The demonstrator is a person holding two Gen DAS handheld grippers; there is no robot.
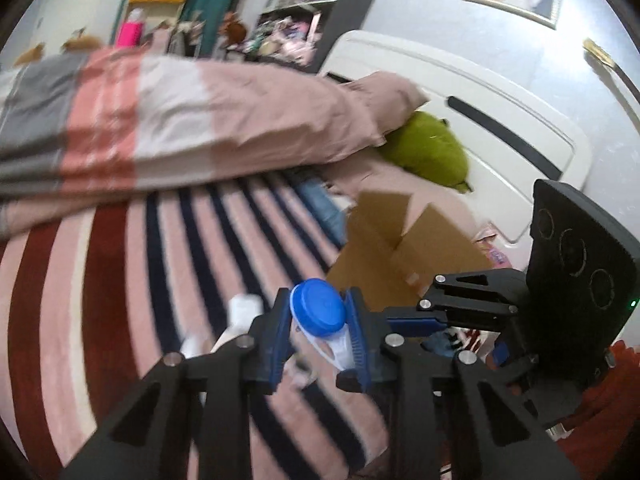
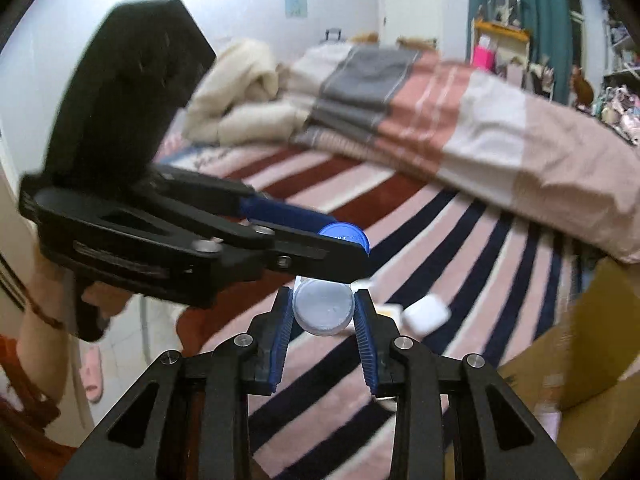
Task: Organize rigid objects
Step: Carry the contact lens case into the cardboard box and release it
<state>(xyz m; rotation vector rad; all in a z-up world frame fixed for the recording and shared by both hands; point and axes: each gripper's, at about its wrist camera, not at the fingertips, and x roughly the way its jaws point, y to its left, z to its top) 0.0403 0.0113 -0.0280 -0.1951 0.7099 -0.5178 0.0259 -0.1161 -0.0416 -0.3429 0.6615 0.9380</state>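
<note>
While both claws hang above a striped bed, each has its blue pads pressed on a small item. At 6 o'clock in the left wrist view, the left claw (image 1: 318,316), narrowed almost closed, grips a white bottle with a blue cap (image 1: 319,307). At 6 o'clock in the right wrist view, the right claw (image 2: 323,312), also nearly closed, pinches a pale round container (image 2: 323,307). A small white case (image 2: 425,313) lies on the striped bedcover (image 2: 460,240) at about 4 o'clock from it. An open cardboard box (image 1: 404,240) sits at 2 o'clock from the left claw, near a green plush toy (image 1: 430,148) and a rumpled duvet (image 1: 200,120). The step looks like carrying picked-up items to the box. Next, each claw probably needs to swing over the box opening and release; the case remains to collect.
</note>
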